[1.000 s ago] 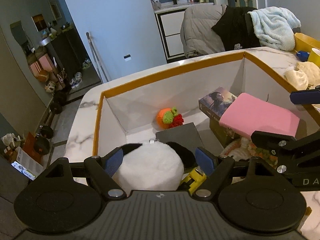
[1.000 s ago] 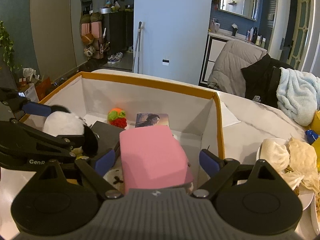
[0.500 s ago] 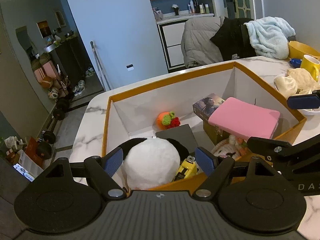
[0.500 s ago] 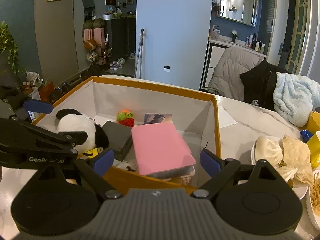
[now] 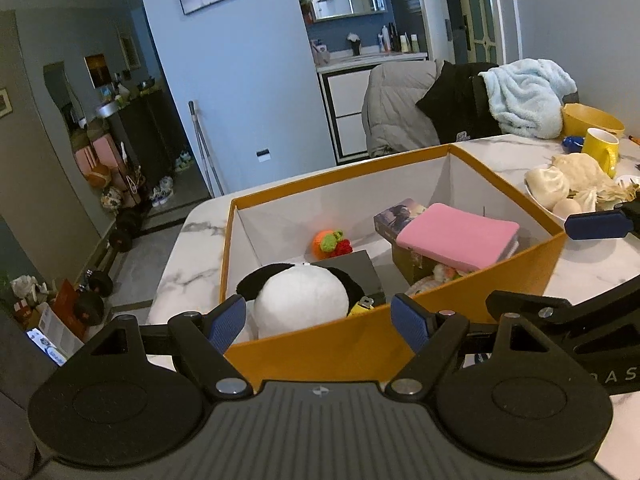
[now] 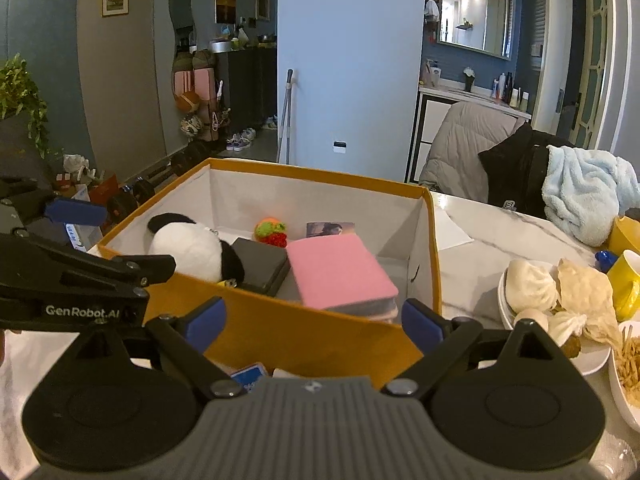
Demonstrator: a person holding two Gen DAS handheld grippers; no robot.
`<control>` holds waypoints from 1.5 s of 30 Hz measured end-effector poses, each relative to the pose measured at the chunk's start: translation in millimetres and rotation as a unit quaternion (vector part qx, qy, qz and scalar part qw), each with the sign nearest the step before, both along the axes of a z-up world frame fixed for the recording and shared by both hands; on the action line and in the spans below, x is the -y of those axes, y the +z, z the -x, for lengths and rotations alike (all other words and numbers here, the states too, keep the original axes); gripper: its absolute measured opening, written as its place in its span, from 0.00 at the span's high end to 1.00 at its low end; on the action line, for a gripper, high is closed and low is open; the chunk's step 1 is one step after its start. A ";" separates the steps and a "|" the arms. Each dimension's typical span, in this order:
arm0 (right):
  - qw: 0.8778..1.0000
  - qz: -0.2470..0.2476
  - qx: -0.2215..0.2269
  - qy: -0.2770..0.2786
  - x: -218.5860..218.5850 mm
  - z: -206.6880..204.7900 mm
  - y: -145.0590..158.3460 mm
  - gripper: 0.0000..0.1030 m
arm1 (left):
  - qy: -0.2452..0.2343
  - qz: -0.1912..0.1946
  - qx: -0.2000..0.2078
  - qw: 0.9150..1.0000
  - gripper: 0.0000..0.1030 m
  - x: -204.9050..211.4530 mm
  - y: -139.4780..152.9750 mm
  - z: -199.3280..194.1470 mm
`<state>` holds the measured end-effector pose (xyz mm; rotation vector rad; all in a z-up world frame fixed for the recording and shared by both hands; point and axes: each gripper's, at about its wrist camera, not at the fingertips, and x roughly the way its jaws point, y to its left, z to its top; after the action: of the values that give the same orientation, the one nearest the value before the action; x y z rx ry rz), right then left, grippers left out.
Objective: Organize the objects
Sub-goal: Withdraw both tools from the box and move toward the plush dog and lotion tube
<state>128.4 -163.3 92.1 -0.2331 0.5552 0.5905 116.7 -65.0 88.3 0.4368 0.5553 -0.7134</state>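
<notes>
An orange box (image 5: 360, 344) (image 6: 296, 332) with white inner walls stands on the marble table. Inside lie a panda plush (image 5: 300, 300) (image 6: 188, 248), a pink pad (image 5: 456, 236) (image 6: 340, 272) on a stack, a dark box (image 5: 356, 268) (image 6: 260, 264), a knitted orange toy (image 5: 330, 242) (image 6: 272, 232) and a book (image 5: 400, 212) (image 6: 330, 229). My left gripper (image 5: 320, 320) is open and empty in front of the box's near wall. My right gripper (image 6: 314, 320) is open and empty, also outside the near wall.
A plate of buns (image 6: 532, 292) (image 5: 560, 192), a yellow mug (image 5: 600, 148) (image 6: 624, 280) and a dish of fries (image 6: 628, 356) stand to the right. A blue card (image 6: 248, 376) lies under the right gripper. A chair with coats and a blue blanket (image 5: 524, 100) stands behind.
Both grippers have pulled back and up out of the box. The panda plush and the pink pad, earlier between the fingers, now lie in the box.
</notes>
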 end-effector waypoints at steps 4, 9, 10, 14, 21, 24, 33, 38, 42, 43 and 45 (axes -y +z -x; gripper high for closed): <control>1.000 -0.001 -0.001 0.000 7.8 11.2 -2.4 0.08 | -0.010 0.001 0.010 1.000 0.09 -2.5 -2.3 12.6; 1.000 0.000 -0.003 -0.001 17.4 20.5 -9.6 0.07 | -0.018 -0.001 0.012 1.000 0.09 -3.7 -9.7 25.0; 1.000 0.001 -0.004 -0.002 19.8 22.0 -12.3 0.07 | -0.021 -0.001 0.010 1.000 0.09 -3.8 -12.0 26.7; 1.000 0.008 -0.008 -0.008 29.1 27.5 -24.3 0.07 | -0.025 -0.004 -0.002 1.000 0.09 -4.7 -21.6 33.7; 0.999 0.049 0.005 -0.021 55.5 45.9 -52.3 0.07 | -0.043 0.003 -0.038 0.998 0.09 -0.2 -36.8 48.1; 0.998 0.051 -0.004 -0.033 69.6 48.5 -61.6 0.07 | -0.053 0.006 -0.059 0.997 0.09 5.6 -44.9 53.4; 0.997 0.045 -0.030 -0.052 91.1 49.8 -80.4 0.07 | -0.099 -0.008 -0.088 0.991 0.09 27.7 -73.4 62.6; 0.997 0.044 -0.035 -0.049 90.4 50.2 -83.5 0.07 | -0.125 0.008 -0.120 0.985 0.08 12.7 -80.2 58.0; 0.997 0.045 -0.036 -0.047 88.8 50.3 -85.4 0.07 | -0.167 0.016 -0.149 0.975 0.08 -11.1 -78.4 63.4; 0.997 0.045 -0.036 -0.046 88.2 50.2 -85.9 0.07 | -0.175 0.020 -0.153 0.972 0.07 -15.8 -78.0 64.9; 0.997 0.044 -0.036 -0.045 88.2 50.1 -87.5 0.07 | -0.187 0.023 -0.154 0.970 0.07 -19.9 -77.8 67.1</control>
<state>78.4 -251.5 4.6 -0.2699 0.6600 0.4891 49.6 -45.1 10.6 0.3929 0.7561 -1.1662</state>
